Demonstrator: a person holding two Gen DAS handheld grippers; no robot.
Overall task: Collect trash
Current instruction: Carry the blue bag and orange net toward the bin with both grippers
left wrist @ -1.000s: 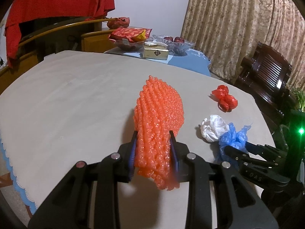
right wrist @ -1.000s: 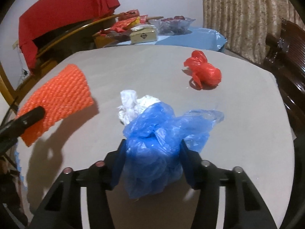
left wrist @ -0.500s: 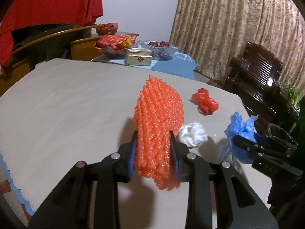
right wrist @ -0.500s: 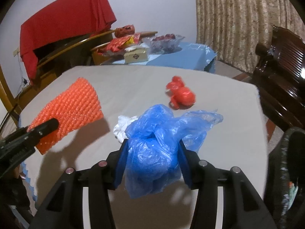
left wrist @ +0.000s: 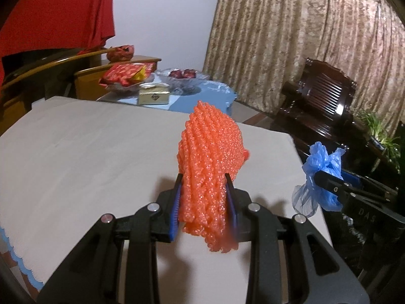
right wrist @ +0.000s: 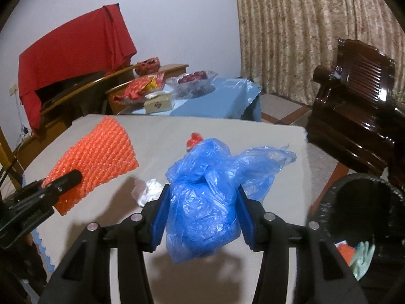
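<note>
Orange foam net [left wrist: 210, 167], blue bag [right wrist: 205, 207] aloft

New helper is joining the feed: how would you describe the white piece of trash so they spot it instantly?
On the beige table, look just beyond the right claw, to the left of its blue bag. The white crumpled wad lies there, the only white scrap.

We see a dim indoor room under soft overhead light, soft shadows falling on the table [left wrist: 76, 157], heavy fisheye bending with black corners, grainy detail.
</note>
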